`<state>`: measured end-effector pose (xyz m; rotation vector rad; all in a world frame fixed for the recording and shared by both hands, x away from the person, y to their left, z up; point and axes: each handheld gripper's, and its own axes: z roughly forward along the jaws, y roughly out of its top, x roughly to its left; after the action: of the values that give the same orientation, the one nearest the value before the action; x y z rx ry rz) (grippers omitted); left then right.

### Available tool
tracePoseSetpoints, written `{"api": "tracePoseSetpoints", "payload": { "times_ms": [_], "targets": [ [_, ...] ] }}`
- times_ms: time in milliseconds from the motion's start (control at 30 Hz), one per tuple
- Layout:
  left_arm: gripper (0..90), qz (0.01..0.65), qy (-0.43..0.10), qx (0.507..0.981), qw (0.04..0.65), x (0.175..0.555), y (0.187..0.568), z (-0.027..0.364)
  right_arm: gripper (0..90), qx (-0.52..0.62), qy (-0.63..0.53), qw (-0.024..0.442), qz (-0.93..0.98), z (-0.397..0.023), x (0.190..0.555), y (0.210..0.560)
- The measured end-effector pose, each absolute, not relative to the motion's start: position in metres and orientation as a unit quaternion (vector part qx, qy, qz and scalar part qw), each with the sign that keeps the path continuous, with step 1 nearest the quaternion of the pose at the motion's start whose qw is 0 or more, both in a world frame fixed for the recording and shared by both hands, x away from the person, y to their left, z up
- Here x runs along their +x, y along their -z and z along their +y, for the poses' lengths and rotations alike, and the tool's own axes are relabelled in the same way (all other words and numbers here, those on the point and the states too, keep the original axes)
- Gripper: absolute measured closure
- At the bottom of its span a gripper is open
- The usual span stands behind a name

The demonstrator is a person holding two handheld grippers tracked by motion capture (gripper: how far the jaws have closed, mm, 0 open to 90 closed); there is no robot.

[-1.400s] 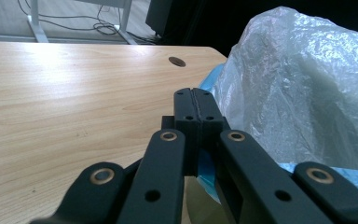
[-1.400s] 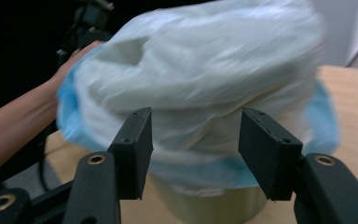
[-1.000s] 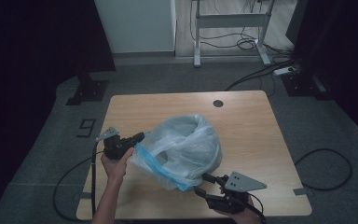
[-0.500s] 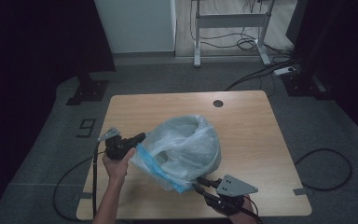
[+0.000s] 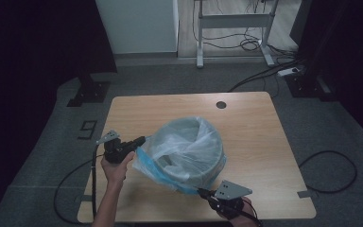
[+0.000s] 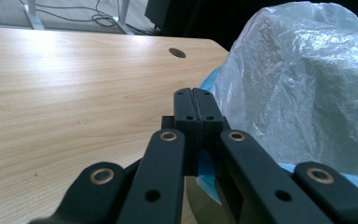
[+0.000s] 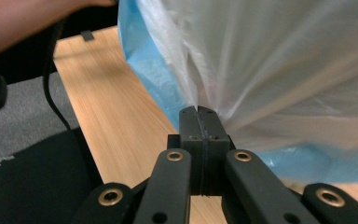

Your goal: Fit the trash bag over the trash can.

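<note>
Now mid-bench: bin [image 5: 194,156] under plastic bag [image 5: 179,146]. Left gripper [image 5: 139,140] pinching bag at nine o'clock; right gripper [image 5: 202,191], just closing, pinching at five. Best pulled down evenly, gently, without tearing.

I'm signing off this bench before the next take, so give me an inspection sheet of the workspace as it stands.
Surface: wooden table, with a round cable hole near its far edge.
Job's things: grey bin lined with a clear plastic bag whose blue-tinted edge hangs outside.
Clutter: nothing seen.
Grippers: left tongs shut on the bag's edge at the bin's left; right tongs have just been closing and are shut on the bag at the near side.
Cables: one trails from the left tongs over the near-left table edge; another loops on the floor at right.
Surroundings: grey carpet, white cabinet, desk frame with wiring.
</note>
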<state>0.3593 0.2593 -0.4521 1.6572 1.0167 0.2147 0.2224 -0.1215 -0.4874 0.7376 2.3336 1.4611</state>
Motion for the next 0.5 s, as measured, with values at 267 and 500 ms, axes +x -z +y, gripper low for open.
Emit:
{"api": "tracePoseSetpoints", "payload": {
  "times_ms": [267,500],
  "targets": [
    [88.9,0.430,-0.080,0.711,0.551,0.361,0.454,0.257,89.3,0.297,-0.492,0.122,0.809,-0.136,0.241,0.509],
    [87.5,0.425,-0.067,0.719,0.545,0.363,0.458,0.252,89.3,0.332,-0.483,0.110,0.803,-0.152,0.256,0.525]
  ]
}}
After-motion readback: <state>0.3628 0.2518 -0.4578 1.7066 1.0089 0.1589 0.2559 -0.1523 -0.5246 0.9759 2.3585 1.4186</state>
